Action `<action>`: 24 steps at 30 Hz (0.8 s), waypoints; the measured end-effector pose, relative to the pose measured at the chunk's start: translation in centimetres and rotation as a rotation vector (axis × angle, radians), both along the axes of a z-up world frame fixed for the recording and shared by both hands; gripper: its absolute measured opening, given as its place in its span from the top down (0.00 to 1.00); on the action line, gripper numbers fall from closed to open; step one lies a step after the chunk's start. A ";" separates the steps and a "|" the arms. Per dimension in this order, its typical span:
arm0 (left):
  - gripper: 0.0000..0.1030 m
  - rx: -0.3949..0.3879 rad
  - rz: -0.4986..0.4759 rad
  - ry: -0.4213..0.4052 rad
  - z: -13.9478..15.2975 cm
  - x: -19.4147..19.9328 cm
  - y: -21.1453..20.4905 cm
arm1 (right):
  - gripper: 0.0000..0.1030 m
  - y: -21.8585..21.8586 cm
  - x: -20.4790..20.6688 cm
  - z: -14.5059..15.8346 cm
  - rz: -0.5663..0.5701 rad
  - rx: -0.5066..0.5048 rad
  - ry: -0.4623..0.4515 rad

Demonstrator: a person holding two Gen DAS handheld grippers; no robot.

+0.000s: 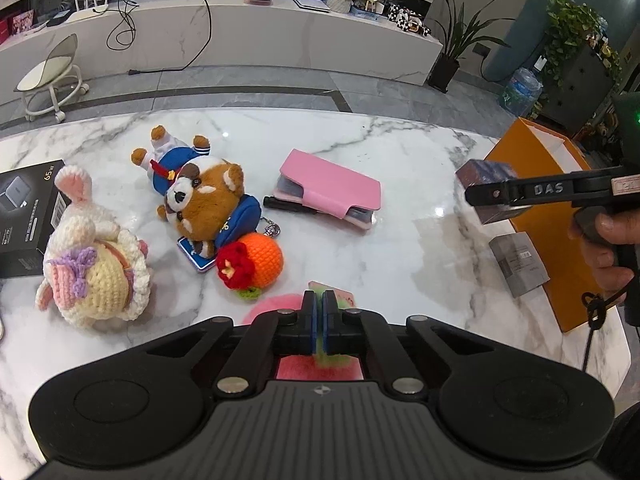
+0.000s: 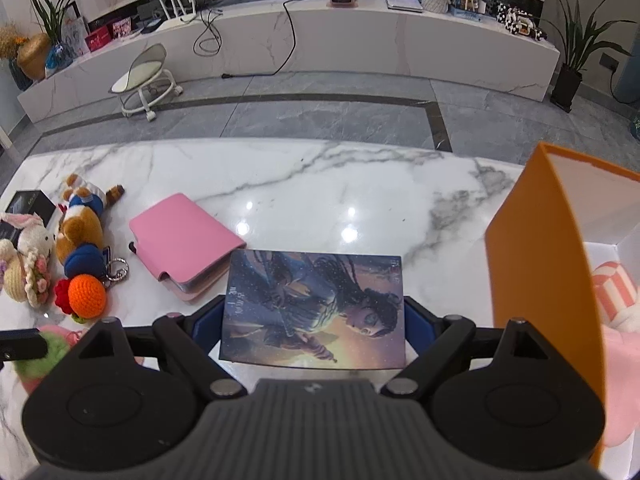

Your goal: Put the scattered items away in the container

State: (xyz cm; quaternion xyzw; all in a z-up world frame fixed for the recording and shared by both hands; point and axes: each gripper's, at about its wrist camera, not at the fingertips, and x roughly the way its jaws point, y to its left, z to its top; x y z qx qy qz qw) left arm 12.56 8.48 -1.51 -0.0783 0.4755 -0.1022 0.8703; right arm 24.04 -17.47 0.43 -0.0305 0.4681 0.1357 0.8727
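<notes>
Beside orange box (image 2: 536, 264), pink wallet (image 2: 184, 240), plush toys (image 1: 208, 196)

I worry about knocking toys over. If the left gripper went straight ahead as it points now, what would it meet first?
Probably the orange crochet ball with its red flower, slightly left of the left gripper, which is shut on a pink-green fuzzy toy. Depth is unclear.

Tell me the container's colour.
Orange outside, white inside; the container shows best in the right wrist view.
</notes>
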 end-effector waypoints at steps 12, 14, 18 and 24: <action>0.99 -0.002 -0.029 -0.051 2.0 -0.1 -3.0 | 0.13 -3.2 -1.0 2.5 -0.039 0.041 -0.047; 0.99 -0.006 -0.033 -0.060 2.3 -0.1 -3.5 | 0.13 -3.6 -1.1 2.7 -0.046 0.044 -0.052; 0.99 -0.008 -0.049 -0.071 2.6 0.0 -4.6 | 0.13 -4.7 -1.2 3.3 -0.063 0.059 -0.062; 0.99 0.000 -0.056 -0.071 2.8 0.0 -5.0 | 0.13 -6.2 -1.3 4.7 -0.093 0.087 -0.088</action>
